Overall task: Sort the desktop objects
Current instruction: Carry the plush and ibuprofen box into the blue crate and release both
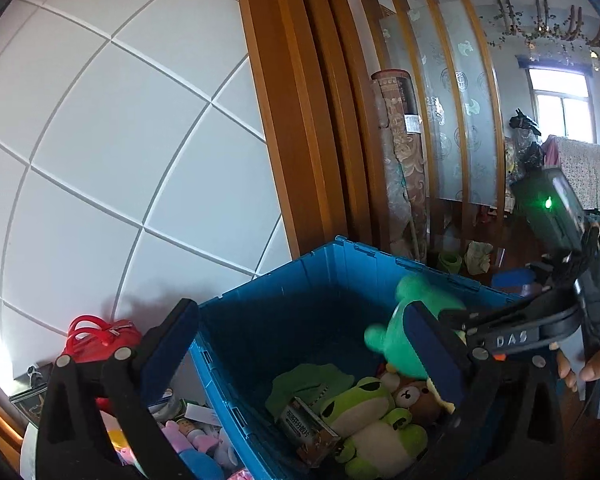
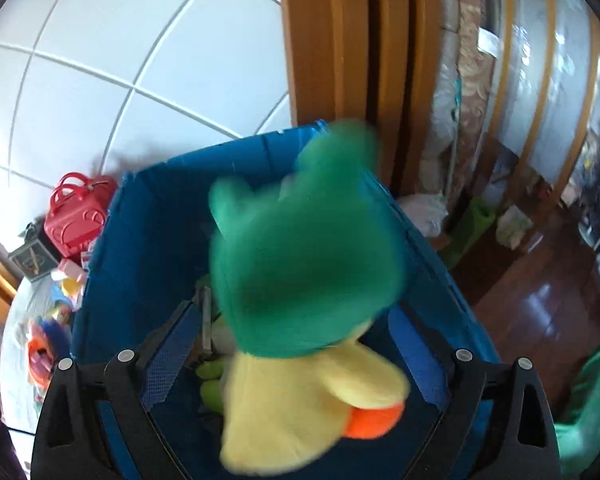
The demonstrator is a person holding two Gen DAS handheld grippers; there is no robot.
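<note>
A blue plastic crate (image 1: 284, 300) stands on the table and holds green frog plush toys (image 1: 364, 412), a brown bear plush (image 1: 414, 398) and a small box (image 1: 304, 426). My left gripper (image 1: 300, 344) is open and empty above the crate's near left corner. My right gripper (image 2: 296, 344) is open over the crate (image 2: 148, 216). A yellow duck plush with a green hood (image 2: 300, 264) is blurred between its fingers; I cannot tell if they still touch it. In the left wrist view the plush (image 1: 408, 340) hangs above the crate beside the right gripper (image 1: 444, 344).
A red toy handbag (image 1: 96, 336) and several small toys (image 1: 192, 440) lie on the table left of the crate. A white tiled wall (image 1: 100, 140) is behind. A wooden door frame (image 1: 300, 100) and rolled carpets (image 1: 404, 160) stand to the right.
</note>
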